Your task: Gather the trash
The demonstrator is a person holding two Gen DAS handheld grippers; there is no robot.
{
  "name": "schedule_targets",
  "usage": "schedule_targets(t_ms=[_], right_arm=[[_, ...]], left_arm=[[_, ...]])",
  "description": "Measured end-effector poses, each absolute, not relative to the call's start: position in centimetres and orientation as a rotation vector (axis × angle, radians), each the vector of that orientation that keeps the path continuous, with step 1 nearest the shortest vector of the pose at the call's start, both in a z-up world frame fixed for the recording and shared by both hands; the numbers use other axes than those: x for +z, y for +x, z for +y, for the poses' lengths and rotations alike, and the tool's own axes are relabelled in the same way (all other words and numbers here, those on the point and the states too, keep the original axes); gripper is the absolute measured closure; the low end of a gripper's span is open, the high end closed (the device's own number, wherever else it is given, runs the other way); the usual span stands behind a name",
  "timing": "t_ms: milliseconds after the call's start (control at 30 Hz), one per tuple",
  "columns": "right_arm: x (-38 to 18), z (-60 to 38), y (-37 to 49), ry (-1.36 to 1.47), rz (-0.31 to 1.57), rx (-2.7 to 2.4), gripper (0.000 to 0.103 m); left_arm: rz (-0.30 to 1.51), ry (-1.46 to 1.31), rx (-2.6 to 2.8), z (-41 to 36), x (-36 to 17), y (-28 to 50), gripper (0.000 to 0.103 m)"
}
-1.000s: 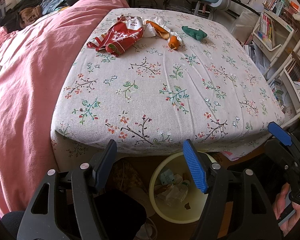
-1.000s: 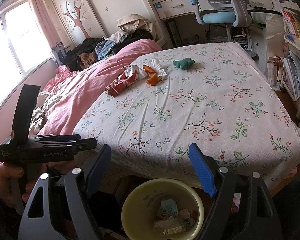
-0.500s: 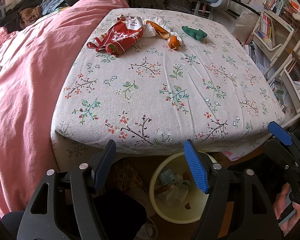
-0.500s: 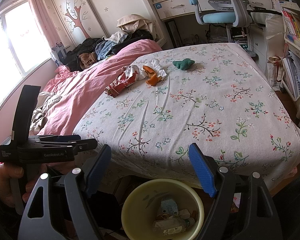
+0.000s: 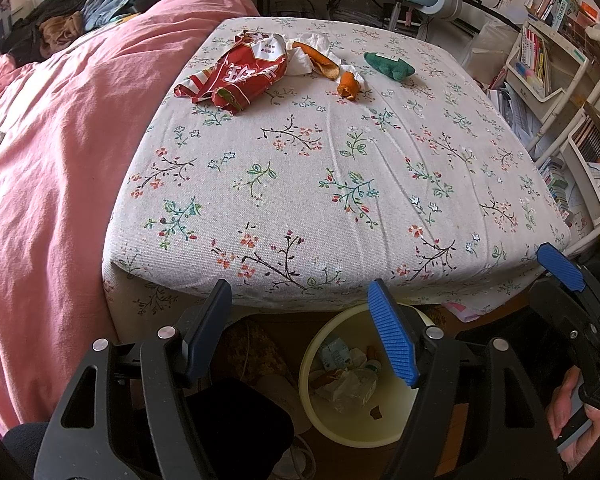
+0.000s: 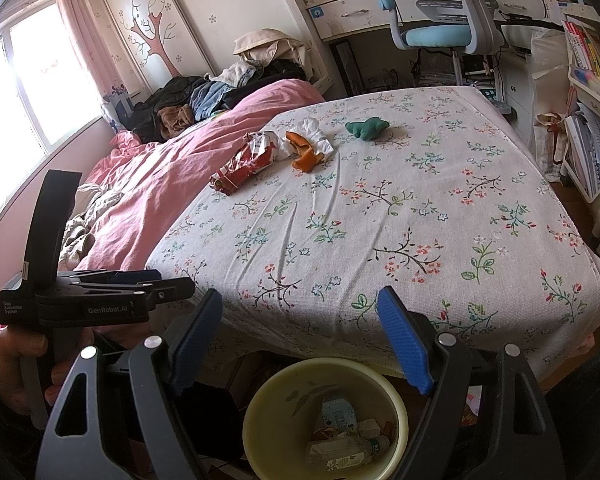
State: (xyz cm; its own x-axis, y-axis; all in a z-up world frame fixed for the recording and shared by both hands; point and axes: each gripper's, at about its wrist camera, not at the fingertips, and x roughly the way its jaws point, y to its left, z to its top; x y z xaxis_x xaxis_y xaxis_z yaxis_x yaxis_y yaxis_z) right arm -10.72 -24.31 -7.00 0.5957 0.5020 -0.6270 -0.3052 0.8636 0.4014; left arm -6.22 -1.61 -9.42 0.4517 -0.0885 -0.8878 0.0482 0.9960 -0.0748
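Observation:
Far across the floral bed sheet point(image 5: 340, 184) lie a crumpled red snack bag point(image 5: 240, 74), white tissue point(image 5: 304, 56), orange peel point(image 5: 346, 82) and a green crumpled item point(image 5: 388, 65). In the right wrist view the same snack bag point(image 6: 244, 160), peel point(image 6: 306, 152) and green item point(image 6: 366, 127) show at the far side. A pale yellow bin point(image 5: 364, 380) holding wrappers stands on the floor at the bed's foot. My left gripper point(image 5: 300, 320) hangs open and empty above the bin's left side. My right gripper point(image 6: 300, 328) is open and empty over the bin point(image 6: 324, 416).
A pink duvet point(image 5: 60, 152) covers the bed's left half, with piled clothes point(image 6: 188, 100) behind. A blue office chair point(image 6: 440, 32) and desk stand beyond the bed. Bookshelves point(image 5: 560, 80) line the right. A dark slipper point(image 5: 236, 428) lies left of the bin.

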Motion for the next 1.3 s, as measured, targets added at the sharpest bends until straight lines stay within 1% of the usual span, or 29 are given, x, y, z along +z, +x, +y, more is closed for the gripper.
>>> schedule_targets(t_ms=[933, 1300], right_arm=[[-6.99, -24.27, -10.71, 0.264, 0.805, 0.474, 0.026], [-6.98, -24.27, -10.70, 0.264, 0.805, 0.474, 0.026]], left_arm=[[1.097, -0.036, -0.085, -1.65, -9.28, -6.23, 0.035], [1.087, -0.030, -0.085, -1.69, -9.01, -6.19, 0.031]])
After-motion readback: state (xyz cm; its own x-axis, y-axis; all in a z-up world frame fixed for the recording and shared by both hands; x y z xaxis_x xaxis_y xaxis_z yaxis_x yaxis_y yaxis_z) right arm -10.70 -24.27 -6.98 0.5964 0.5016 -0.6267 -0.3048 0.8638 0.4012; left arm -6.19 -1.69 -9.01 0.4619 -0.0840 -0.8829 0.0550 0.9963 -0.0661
